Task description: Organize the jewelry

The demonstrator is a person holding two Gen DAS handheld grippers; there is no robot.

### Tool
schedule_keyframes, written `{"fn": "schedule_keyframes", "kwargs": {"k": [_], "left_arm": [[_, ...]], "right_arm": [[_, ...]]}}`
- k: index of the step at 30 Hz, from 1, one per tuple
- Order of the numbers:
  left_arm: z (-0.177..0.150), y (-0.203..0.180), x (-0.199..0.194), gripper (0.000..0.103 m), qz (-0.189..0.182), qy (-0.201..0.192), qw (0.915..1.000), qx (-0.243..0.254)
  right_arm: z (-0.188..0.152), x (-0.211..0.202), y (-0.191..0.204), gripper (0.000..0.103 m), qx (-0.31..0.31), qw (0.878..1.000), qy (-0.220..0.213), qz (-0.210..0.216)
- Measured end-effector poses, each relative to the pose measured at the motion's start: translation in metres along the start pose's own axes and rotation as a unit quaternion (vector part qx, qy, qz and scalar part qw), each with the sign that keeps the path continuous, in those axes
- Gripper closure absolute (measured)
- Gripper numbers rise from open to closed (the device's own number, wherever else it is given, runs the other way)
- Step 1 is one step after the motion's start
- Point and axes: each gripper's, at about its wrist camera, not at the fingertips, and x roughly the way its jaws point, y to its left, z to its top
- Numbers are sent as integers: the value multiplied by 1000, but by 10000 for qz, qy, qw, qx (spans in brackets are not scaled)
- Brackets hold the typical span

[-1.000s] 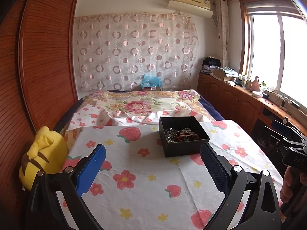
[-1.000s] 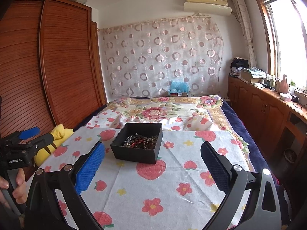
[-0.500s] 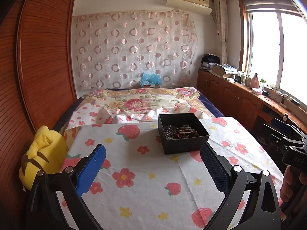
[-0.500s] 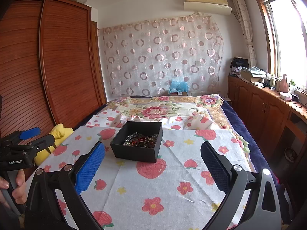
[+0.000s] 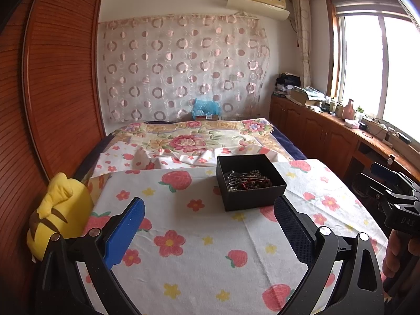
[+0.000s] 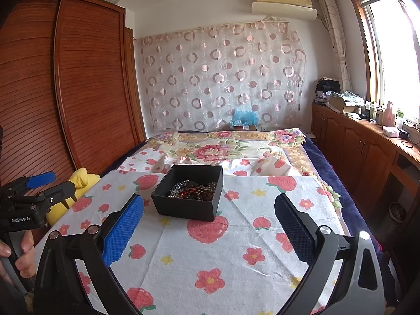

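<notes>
We hold two claws above a surface covered by a white cloth (image 5: 199,257) printed with strawberries and flowers. The left claw (image 5: 208,232) is spread wide and grips nothing. The right claw (image 6: 208,232) is likewise wide apart and empty. Ahead of both, a black open box (image 5: 249,183) sits on the cloth, with a tangle of beaded jewelry (image 5: 248,179) inside it. A yellow plush toy (image 5: 59,215) lies at the cloth's left edge, beside a wooden wardrobe (image 5: 52,92).
</notes>
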Motion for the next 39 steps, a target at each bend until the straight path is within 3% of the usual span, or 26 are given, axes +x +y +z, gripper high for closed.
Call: {"fn": "schedule_keyframes", "kwargs": {"k": [39], "left_arm": [[-1,-2,0,8,8,-6,10000,16]], "right_arm": [[2,0,-1,2,-1,10000,10,1]]}}
